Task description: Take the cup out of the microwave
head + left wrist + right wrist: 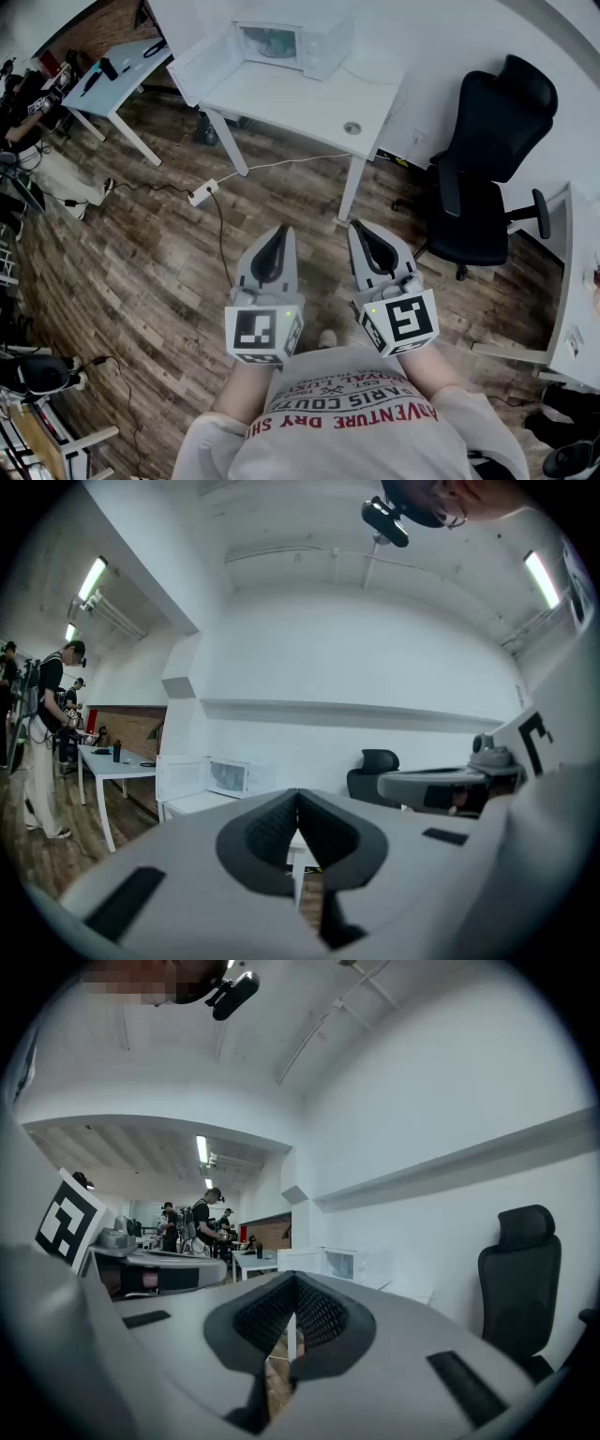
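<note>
**Both tools closed and empty, well short of the open microwave**

A person stands on the wooden floor (141, 272) holding the left tool (278, 231) and the right tool (357, 226) level and side by side, each with its jaws pressed together on nothing. Well apart from them, a white microwave (314, 37) sits at the back of a white counter (300, 98), its door (202, 64) swung open to the left. What looks like the cup (270, 42), a pale greenish shape too small to make out clearly, is inside the cavity. A black office chair (487, 169) stands to the counter's right.
</note>
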